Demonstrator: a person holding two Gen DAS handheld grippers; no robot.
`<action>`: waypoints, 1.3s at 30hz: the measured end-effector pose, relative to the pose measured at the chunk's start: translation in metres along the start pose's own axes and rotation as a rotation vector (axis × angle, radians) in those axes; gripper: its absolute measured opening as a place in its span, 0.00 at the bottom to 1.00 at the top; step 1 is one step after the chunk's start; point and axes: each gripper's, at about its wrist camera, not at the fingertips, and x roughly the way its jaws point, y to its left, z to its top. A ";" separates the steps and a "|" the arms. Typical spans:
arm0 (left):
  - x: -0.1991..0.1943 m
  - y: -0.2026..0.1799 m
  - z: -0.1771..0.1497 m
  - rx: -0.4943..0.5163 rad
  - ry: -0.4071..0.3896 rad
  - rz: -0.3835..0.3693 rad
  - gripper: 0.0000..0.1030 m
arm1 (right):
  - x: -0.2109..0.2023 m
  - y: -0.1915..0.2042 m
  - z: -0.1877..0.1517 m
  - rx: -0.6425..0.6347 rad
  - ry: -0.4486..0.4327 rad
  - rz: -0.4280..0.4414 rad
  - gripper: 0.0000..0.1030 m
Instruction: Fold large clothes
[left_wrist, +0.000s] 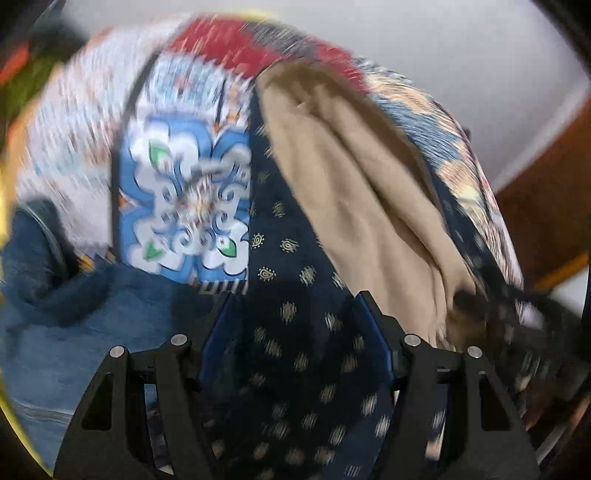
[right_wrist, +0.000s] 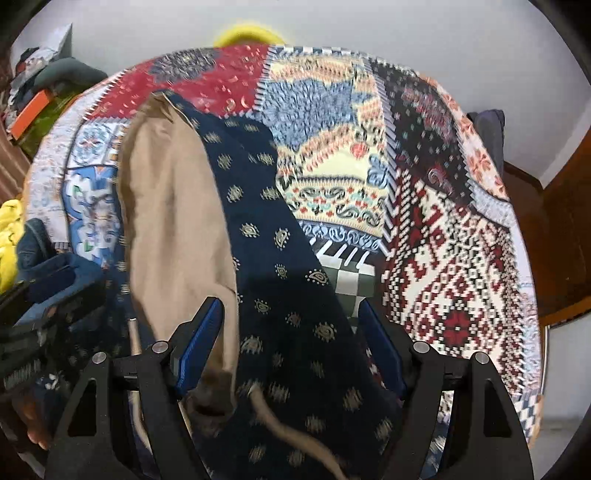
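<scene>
1. One garment in hand: a navy printed garment (left_wrist: 284, 295) with small gold paisley motifs and a tan lining (left_wrist: 354, 177). It is lifted over a bed and stretched between the two tongs.
2. Left tongs (left_wrist: 293, 325): two blue-padded fingers (left_wrist: 373, 325) stand apart, with the navy cloth bunched in the gap and spilling toward the camera. The cloth hides the pads' contact, so I cannot tell whether they pinch it.
3. Right tongs (right_wrist: 291, 328): two fingers (right_wrist: 207, 325) likewise apart, with navy cloth and a fold of tan lining (right_wrist: 173, 206) filling the space between. Grip cannot be told here either.
4. In the right wrist view the navy garment (right_wrist: 266, 236) runs as a long band from the upper left down to the tongs, with the lining on its left side.
5. One patchwork quilt (right_wrist: 436, 236) covers the bed beneath: red, blue floral, cream and black-and-white geometric panels.
6. One blue denim item (left_wrist: 74, 325) lies at the left edge of the bed; a second sighting of it in the right view (right_wrist: 55, 269).
7. One yellow item (right_wrist: 11, 236) at far left, partly cut off by the frame.
8. Left view is heavily motion-blurred; fine detail unreadable.
</scene>
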 end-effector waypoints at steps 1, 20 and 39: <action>0.005 0.002 0.001 -0.012 0.005 -0.008 0.63 | 0.002 -0.002 -0.003 -0.004 -0.001 0.005 0.69; -0.144 -0.061 -0.061 0.354 -0.218 -0.058 0.09 | -0.132 -0.005 -0.072 -0.071 -0.174 0.170 0.11; -0.145 -0.015 -0.212 0.337 0.040 -0.101 0.45 | -0.138 -0.015 -0.201 -0.101 -0.024 0.024 0.32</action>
